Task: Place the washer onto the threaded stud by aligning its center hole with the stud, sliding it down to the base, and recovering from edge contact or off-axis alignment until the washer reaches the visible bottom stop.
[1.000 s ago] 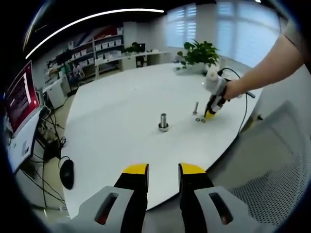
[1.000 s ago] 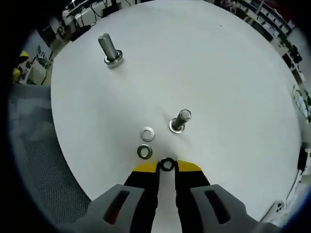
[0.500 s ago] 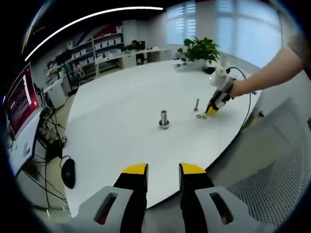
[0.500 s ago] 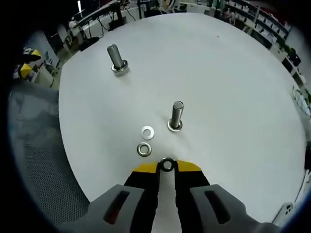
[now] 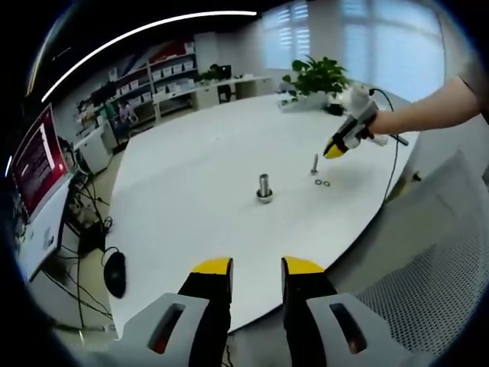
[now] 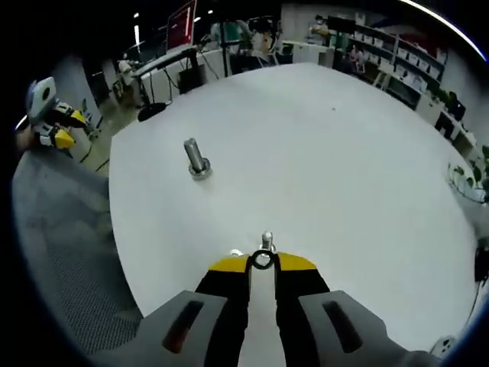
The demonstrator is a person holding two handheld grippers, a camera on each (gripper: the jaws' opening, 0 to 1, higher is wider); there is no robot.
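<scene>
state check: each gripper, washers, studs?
right gripper: shut on washer, lifted above table
washer: held, just short of near stud, not on it
near stud: upright, bare
far stud: upright, bare
spare washers: flat on table
left gripper: open, empty

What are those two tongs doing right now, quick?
Left tongs: open, holding nothing, back from the table.
Right tongs: shut on a washer, right by the thin stud.
</scene>
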